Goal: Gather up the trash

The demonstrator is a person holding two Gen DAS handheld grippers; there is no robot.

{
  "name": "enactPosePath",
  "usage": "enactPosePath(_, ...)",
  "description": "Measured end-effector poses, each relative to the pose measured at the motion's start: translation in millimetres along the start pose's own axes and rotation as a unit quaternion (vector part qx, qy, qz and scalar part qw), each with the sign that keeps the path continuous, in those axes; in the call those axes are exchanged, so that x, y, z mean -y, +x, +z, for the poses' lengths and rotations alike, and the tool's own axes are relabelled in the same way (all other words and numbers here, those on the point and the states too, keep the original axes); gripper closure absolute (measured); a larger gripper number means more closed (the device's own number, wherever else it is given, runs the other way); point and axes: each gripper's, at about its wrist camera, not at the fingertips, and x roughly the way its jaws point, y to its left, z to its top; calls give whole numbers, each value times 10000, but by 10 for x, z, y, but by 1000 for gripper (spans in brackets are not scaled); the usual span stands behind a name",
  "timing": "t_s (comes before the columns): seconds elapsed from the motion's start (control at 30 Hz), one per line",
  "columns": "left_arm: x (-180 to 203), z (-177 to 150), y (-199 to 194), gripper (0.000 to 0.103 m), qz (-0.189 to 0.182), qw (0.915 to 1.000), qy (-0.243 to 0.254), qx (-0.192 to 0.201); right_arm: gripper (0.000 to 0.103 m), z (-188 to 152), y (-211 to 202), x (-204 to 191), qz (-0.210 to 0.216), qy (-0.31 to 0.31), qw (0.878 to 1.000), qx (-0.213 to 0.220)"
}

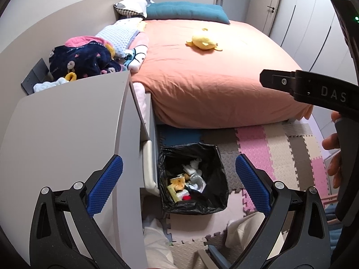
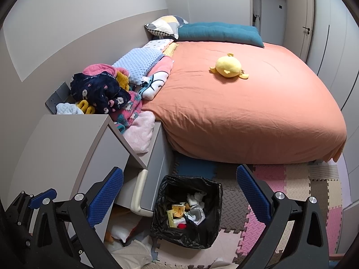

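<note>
A bin lined with a black bag (image 1: 215,157) stands on the floor mats beside the grey cabinet; it also shows in the right wrist view (image 2: 215,192). Inside lies trash (image 1: 186,183): crumpled white paper, yellow wrappers and a red scrap, also seen from the right wrist (image 2: 186,211). My left gripper (image 1: 179,181) is open and empty, held above the bin. My right gripper (image 2: 179,197) is open and empty, also above the bin. The right gripper's black body (image 1: 314,87) shows at the right of the left wrist view.
A grey cabinet (image 1: 67,130) with an open drawer stands left of the bin. A bed with an orange sheet (image 2: 246,103), a yellow plush toy (image 2: 228,67) and a pile of clothes (image 2: 101,92) lies behind. Foam puzzle mats (image 2: 291,186) cover the floor.
</note>
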Motion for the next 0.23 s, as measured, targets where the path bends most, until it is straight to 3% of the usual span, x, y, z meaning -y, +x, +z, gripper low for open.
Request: enactPosePath(0.23,-88,0,32,6,-23,9995,-242,-179,3,-3,1,1,0,11,10000,-2)
